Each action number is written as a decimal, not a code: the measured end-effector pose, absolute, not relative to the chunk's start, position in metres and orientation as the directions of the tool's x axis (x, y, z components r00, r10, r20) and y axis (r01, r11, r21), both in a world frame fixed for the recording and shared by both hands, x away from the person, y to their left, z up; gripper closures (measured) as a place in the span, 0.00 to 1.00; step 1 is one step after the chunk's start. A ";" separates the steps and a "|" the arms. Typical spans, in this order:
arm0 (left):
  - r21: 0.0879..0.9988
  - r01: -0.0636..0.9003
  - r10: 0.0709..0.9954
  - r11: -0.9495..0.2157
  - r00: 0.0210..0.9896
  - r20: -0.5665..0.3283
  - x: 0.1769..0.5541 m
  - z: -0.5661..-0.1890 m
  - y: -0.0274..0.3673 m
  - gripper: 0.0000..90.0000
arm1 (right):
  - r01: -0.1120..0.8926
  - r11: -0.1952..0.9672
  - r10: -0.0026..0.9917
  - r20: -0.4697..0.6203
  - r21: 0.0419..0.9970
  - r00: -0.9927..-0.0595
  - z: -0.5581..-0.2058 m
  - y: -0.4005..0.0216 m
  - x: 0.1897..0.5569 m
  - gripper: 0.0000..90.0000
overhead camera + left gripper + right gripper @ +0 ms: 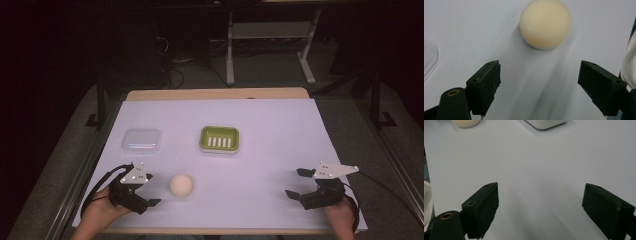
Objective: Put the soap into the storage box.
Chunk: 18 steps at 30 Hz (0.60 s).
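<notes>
A smooth, cream, round soap ball (545, 23) lies on the desk (280, 150) before the wide, empty left claw (539, 85); right claw (546, 210) wide too.

Wood surface (215, 93) w/ white sheet (280, 150) over most of it. On sheet: clear lidded box (142, 140) far left, green soap dish (219, 139) center, cream ball, poss. soap (181, 185), near front-left, apart from both.
</notes>
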<state>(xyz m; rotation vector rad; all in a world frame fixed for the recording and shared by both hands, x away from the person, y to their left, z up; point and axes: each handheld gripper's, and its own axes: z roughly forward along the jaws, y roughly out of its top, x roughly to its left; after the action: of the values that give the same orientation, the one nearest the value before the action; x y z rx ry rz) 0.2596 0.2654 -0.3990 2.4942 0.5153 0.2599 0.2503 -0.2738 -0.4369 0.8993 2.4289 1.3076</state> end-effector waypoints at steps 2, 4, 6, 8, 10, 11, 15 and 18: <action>0.573 0.302 0.407 -0.762 0.911 0.061 0.262 -0.400 0.259 0.20 | 0.410 0.414 0.617 0.080 0.813 -0.783 -0.437 -0.273 0.250 0.14; 0.569 0.298 0.400 -0.767 0.914 0.061 0.263 -0.401 0.257 0.21 | 0.408 0.416 0.617 0.078 0.812 -0.783 -0.437 -0.272 0.250 0.14; 0.558 0.296 0.392 -0.775 0.918 0.057 0.267 -0.404 0.251 0.21 | 0.405 0.424 0.611 0.075 0.810 -0.788 -0.437 -0.270 0.250 0.14; 0.557 0.301 0.395 -0.774 0.917 0.052 0.268 -0.405 0.248 0.21 | 0.407 0.429 0.609 0.075 0.806 -0.790 -0.437 -0.269 0.249 0.14; 0.547 0.291 0.381 -0.785 0.923 0.056 0.271 -0.405 0.242 0.21 | 0.402 0.439 0.603 0.067 0.804 -0.795 -0.437 -0.267 0.249 0.14; 0.547 0.291 0.381 -0.785 0.923 0.056 0.271 -0.405 0.242 0.21 | 0.402 0.439 0.603 0.067 0.804 -0.795 -0.437 -0.267 0.249 0.14; 0.541 0.270 0.365 -0.797 0.928 0.074 0.274 -0.403 0.232 0.21 | 0.399 0.438 0.602 0.067 0.806 -0.796 -0.437 -0.268 0.249 0.14; 0.536 0.265 0.360 -0.801 0.930 0.078 0.276 -0.402 0.228 0.21 | 0.402 0.434 0.604 0.070 0.806 -0.794 -0.437 -0.268 0.249 0.14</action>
<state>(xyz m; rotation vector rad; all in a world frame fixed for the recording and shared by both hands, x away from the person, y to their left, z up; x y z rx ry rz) 0.2756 0.2280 -0.4021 2.5485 0.4466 0.2386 0.2493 -0.2683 -0.4370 0.8788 2.4579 1.2877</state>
